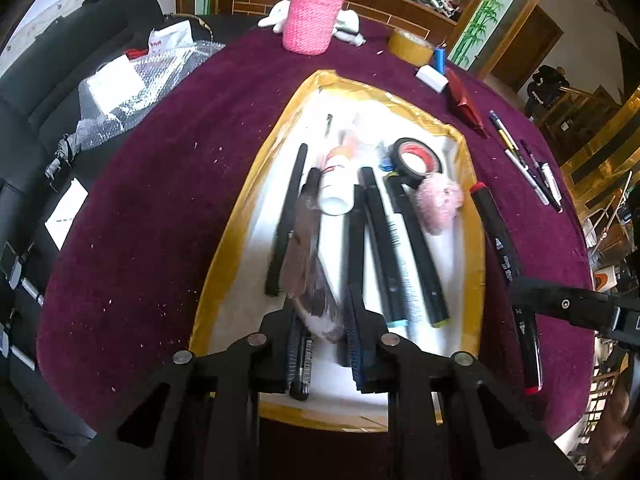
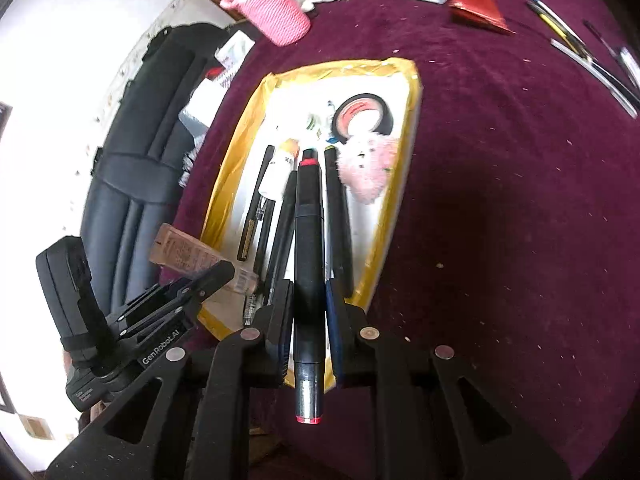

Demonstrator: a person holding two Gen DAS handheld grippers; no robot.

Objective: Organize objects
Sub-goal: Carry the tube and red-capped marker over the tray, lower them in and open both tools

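A white tray with a yellow taped rim (image 1: 476,216) (image 2: 412,92) lies on the maroon table. It holds several black markers (image 1: 384,240), a white bottle (image 1: 338,184), a black tape roll (image 1: 416,158) and a pink fluffy ball (image 1: 438,202). My left gripper (image 1: 324,320) is shut on a translucent brownish tube (image 1: 306,256) (image 2: 188,254) and holds it over the tray's near end. My right gripper (image 2: 308,304) is shut on a black marker with red ends (image 2: 309,240) (image 1: 504,256), beside the tray's right rim.
A pink knitted cup (image 1: 312,16), a yellow tape roll (image 1: 410,46), a white eraser (image 1: 432,78), a red packet (image 1: 464,100) and several pens (image 1: 528,164) lie on the far table. A black chair with bubble wrap (image 1: 136,80) stands left.
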